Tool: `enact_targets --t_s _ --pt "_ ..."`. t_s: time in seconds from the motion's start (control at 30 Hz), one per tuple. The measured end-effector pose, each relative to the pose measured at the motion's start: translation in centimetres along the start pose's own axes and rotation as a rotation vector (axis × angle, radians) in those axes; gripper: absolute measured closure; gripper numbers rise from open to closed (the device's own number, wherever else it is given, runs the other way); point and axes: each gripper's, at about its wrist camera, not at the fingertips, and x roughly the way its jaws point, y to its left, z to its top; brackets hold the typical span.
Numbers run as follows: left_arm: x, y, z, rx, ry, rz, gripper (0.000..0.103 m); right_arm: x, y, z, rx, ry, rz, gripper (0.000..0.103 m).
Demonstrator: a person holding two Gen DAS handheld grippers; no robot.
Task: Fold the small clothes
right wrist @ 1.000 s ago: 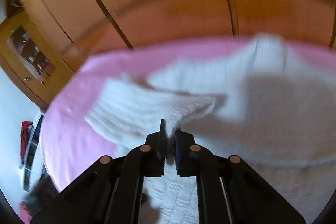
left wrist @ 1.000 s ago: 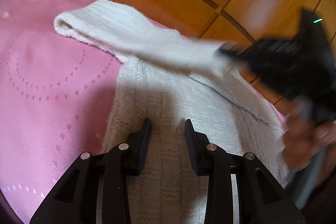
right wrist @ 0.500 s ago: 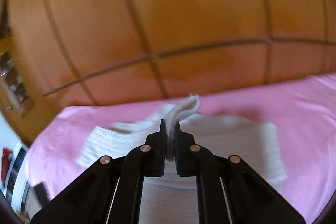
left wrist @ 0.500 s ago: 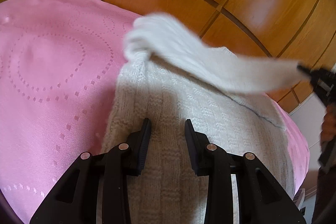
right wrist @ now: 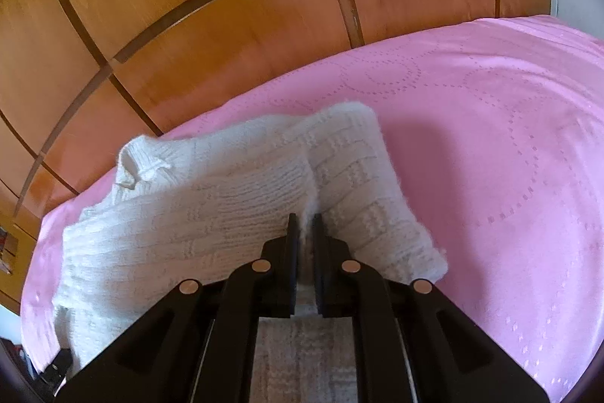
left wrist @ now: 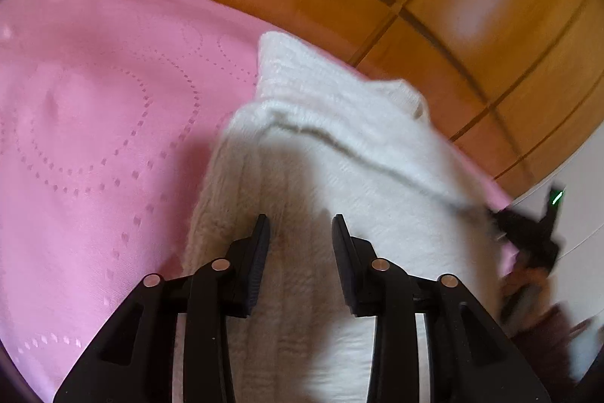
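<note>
A pink bedspread [right wrist: 490, 146] covers the whole working surface; it is smooth, slightly glossy, and woven with rings and arcs of small dashed marks. Behind the bedspread rises a wall of orange-brown wooden panelling [right wrist: 226, 6], polished enough to catch pale glare, divided into large rectangles by darker inset strips. At the far right of the panelling in the left wrist view a plain white wall [left wrist: 581, 176] begins. Low at the left edge of the right wrist view, past the bedspread's edge, a sliver of furniture and some small coloured items show, too small to make out.

On the bedspread, close to its edge nearest the panelling, lies a white knitted sweater [right wrist: 196, 206] with a ribbed and basket-weave texture. One sleeve is drawn across the body of the sweater, its ribbed cuff end crumpled on the side toward the panelling.

The right gripper [right wrist: 306, 221] is clenched on a fold of the sweater, a tuft of white knit pinched between its pads. In the left wrist view it appears as a blurred black shape [left wrist: 528, 233] at the sweater's right edge, with a blurred hand [left wrist: 524, 286] below it.

The left gripper [left wrist: 301, 225] hovers over the sweater's body with its jaws apart; they have just been opening, and nothing is pinched between them, only the knit lying beneath
</note>
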Motion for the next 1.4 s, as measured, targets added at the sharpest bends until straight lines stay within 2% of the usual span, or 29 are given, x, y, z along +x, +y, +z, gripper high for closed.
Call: enact_targets --t_s 0.07,0.17,0.23,0.3,0.37,0.53,0.6,0.67,0.7,0.73,0.83,0.9,0.93,0.97,1.0,1.03,1.1,1.17,1.27,1.33,1.4 --pt "-0.5 0.7 1.8 -0.061 -0.029 -0.045 0.047 -0.2 0.1 -0.1 -0.009 0.002 0.006 0.096" --pt "0.1 1.2 4.9 -0.098 -0.061 -0.034 0.047 -0.3 0.0 0.1 -0.004 0.01 0.019 0.094" --pt "0.8 0.8 6.5 -0.072 -0.084 -0.015 0.047 -0.3 0.0 0.2 -0.007 0.01 0.023 0.094" --pt "2.6 0.4 8.1 -0.049 -0.046 0.011 0.047 -0.3 0.0 0.2 -0.009 0.016 0.031 0.092" --pt "4.9 0.8 9.6 -0.08 -0.001 0.06 0.045 -0.2 0.1 0.4 -0.014 0.02 0.032 0.09" --pt "9.4 2.7 12.2 -0.205 0.081 0.019 0.045 0.0 0.6 0.6 -0.059 0.031 0.027 0.088" --pt "10.0 2.6 12.7 -0.2 0.081 -0.002 0.085 -0.3 1.4 0.8 -0.108 0.012 -0.007 0.095" --pt "9.4 2.1 13.0 -0.159 0.035 0.027 0.091 -1.6 2.3 1.0 -0.152 -0.056 -0.02 0.097" --pt "8.8 1.7 12.9 -0.125 -0.005 0.046 0.091 -1.9 2.6 1.1 -0.163 -0.076 -0.019 0.097" --pt "8.6 1.3 12.5 -0.105 -0.014 0.07 0.091 -2.0 2.8 1.0 -0.176 -0.088 -0.03 0.097" --pt "9.9 1.2 11.4 -0.034 0.021 0.181 0.091 0.5 3.2 0.0 -0.239 -0.028 -0.139 0.097" --pt "9.9 1.0 11.0 -0.004 0.008 0.219 0.086 1.5 2.8 -0.5 -0.224 -0.004 -0.158 0.096" --pt "9.3 0.5 11.0 0.005 -0.006 0.26 0.084 1.2 2.5 -0.4 -0.21 -0.017 -0.16 0.089" --pt "8.8 0.1 11.1 0.007 -0.025 0.288 0.075 0.7 2.3 -0.2 -0.193 -0.036 -0.17 0.074" --pt "8.3 -0.1 11.1 0.011 -0.047 0.302 0.07 0.2 2.2 -0.1 -0.18 -0.055 -0.179 0.065" --pt "7.5 -0.6 11.1 0.03 -0.084 0.302 0.069 -0.3 2.3 0.0 -0.178 -0.071 -0.187 0.059" --pt "6.2 -2.3 11.0 0.104 -0.142 0.292 0.064 -1.7 3.2 -0.1 -0.207 -0.113 -0.188 0.057" --pt "5.8 -3.8 10.6 0.179 -0.168 0.281 0.058 -2.6 4.3 -0.5 -0.235 -0.139 -0.154 0.047" --pt "7.4 -5.6 10.1 0.258 -0.123 0.267 0.056 -2.6 6.5 -1.3 -0.285 -0.117 -0.08 0.042" --pt "9.2 -5.7 9.4 0.282 -0.061 0.297 0.056 -1.5 7.9 -2.2 -0.338 -0.078 -0.063 0.037" --pt "10.7 -5.4 8.6 0.286 -0.021 0.344 0.056 0.4 9.0 -3.2 -0.391 -0.026 -0.082 0.032"
